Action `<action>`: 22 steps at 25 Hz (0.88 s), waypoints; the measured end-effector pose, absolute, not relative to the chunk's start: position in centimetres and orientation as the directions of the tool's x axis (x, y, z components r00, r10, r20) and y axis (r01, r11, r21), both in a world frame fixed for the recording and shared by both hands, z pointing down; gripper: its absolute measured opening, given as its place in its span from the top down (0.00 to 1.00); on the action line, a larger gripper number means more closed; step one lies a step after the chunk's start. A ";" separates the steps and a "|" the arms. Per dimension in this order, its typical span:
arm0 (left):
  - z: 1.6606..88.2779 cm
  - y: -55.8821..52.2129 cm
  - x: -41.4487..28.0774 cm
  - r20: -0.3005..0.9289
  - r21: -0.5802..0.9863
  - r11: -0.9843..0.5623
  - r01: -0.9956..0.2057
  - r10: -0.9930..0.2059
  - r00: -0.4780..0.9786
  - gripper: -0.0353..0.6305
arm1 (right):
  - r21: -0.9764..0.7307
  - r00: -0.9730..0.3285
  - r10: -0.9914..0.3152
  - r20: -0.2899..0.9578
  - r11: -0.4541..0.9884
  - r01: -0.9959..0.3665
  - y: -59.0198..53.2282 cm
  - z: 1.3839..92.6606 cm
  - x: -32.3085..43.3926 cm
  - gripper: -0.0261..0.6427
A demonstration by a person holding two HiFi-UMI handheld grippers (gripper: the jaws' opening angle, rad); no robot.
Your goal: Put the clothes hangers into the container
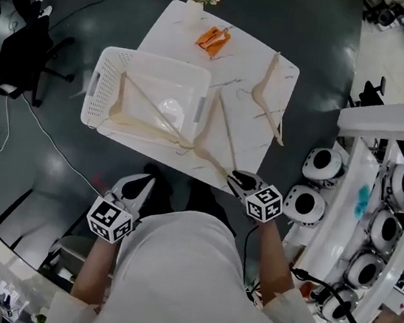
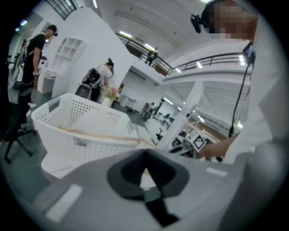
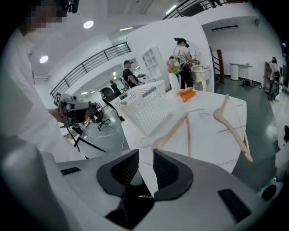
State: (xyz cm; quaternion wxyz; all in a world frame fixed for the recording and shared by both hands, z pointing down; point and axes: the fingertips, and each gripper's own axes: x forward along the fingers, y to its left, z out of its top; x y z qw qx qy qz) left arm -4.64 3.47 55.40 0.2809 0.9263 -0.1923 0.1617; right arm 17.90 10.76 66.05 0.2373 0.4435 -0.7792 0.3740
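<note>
Tools first: the right tool [image 3: 143, 156] has its jaws spread a little with nothing between them, only the pale table [image 3: 205, 144] showing through the gap. The left tool [image 2: 144, 155] has its jaws pressed together at the tips and is empty. In the head view the right tool [image 1: 243, 179] sits at the near edge of the table [image 1: 177, 28], while the left tool [image 1: 139, 185] hangs off the table, over the floor.

Just ahead of the right tool lies the nearest hanger [image 1: 225, 134], flat on the table beside the container [image 1: 156, 60]. A far hanger [image 1: 268, 92] lies well apart towards the right edge. A third hanger [image 1: 149, 112] is already in the container, its hook end up at the near corner (or so it looks).

My reading is that one hanger is done and the reach for the second is the step in hand. The next move calls for the right tool to close on the near arm of the nearest hanger [image 3: 174, 131], then lift it over the container wall [image 3: 144, 106].

Only the head view shows the inside of the container. The right gripper view shows the far hanger [image 3: 230, 124] lying flat, and the gap between its own jaws. The left gripper view shows the container [image 2: 67, 101] side-on with a wooden bar [image 2: 99, 134] along its rim, but neither loose hanger.
</note>
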 end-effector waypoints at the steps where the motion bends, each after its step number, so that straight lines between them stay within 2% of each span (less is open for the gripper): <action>1: 55.6 3.8 -4.3 0.416 0.460 -0.765 -0.451 -0.263 0.871 0.94 | -0.365 -0.488 -0.494 0.719 0.329 -0.871 11.3 67.1 18.3 0.85; 10: 55.7 4.7 -2.1 0.464 0.450 -0.748 -0.489 -0.272 0.843 0.94 | -0.331 -0.460 -0.389 0.798 0.355 -0.874 12.1 75.5 18.5 0.81; 22: 57.2 4.6 -3.7 0.521 0.462 -0.679 -0.570 -0.312 0.795 0.94 | -0.231 -0.353 -0.266 0.897 0.398 -0.888 10.1 82.6 17.7 0.76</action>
